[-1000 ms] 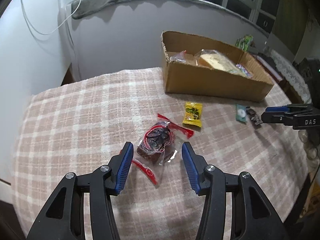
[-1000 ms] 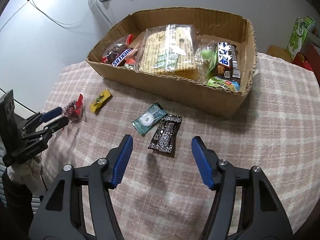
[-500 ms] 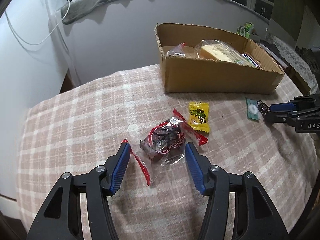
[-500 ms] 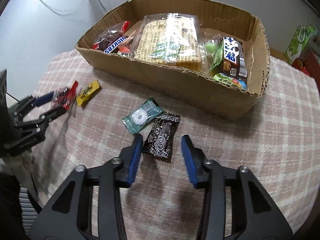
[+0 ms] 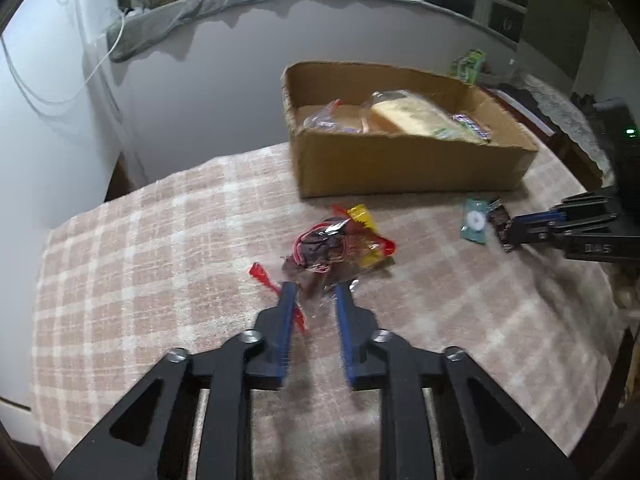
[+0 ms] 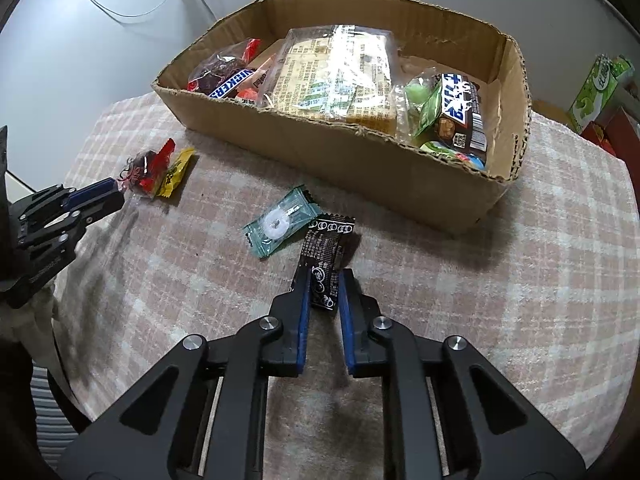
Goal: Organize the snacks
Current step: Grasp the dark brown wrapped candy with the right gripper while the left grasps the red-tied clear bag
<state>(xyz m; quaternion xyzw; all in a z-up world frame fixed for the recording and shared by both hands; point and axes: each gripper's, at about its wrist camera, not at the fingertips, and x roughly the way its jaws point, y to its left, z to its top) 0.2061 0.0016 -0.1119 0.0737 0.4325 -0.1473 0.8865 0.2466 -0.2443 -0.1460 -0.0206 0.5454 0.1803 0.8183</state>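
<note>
Cardboard box (image 6: pixel 344 160) sat on the far part of the checked tablecloth (image 6: pixel 540 280), already holding several snacks: a Snickers bar (image 6: pixel 230 85), a large clear cracker pack (image 6: pixel 340 76), green sweets and a dark bar at its right end.

Four loose snacks lay on the cloth in front of the box. Nearest its left corner: a yellow sweet (image 5: pixel 362 216) and, touching or overlapping it on the near side, a clear red-edged packet (image 5: pixel 324 250) with dark contents. In front of the box's long wall: a teal mint wrapper (image 6: pixel 280 222) and, just beside it, a black wrapper (image 6: pixel 326 264).

Left gripper (image 5: pixel 312 294): jaws drawn nearly together on the near edge of the clear red-edged packet. Blue pads appeared to pinch the crinkled film; frame blurred, so firmness of the hold was hard to judge. Packet looked still down on the cloth.

Right gripper (image 6: pixel 322 280): jaws narrowed around the near end of the black wrapper, pads against both its sides. Far end stood slightly raised; whether it had left the cloth could not be told.

Step in hand, as judged: both grasps closing, pickup not yet made. Next move calls for lifting each snack clear, carrying it over the box's near wall and releasing inside. Risks: thin film slipping from the left pads; the yellow sweet dragging along.
</note>
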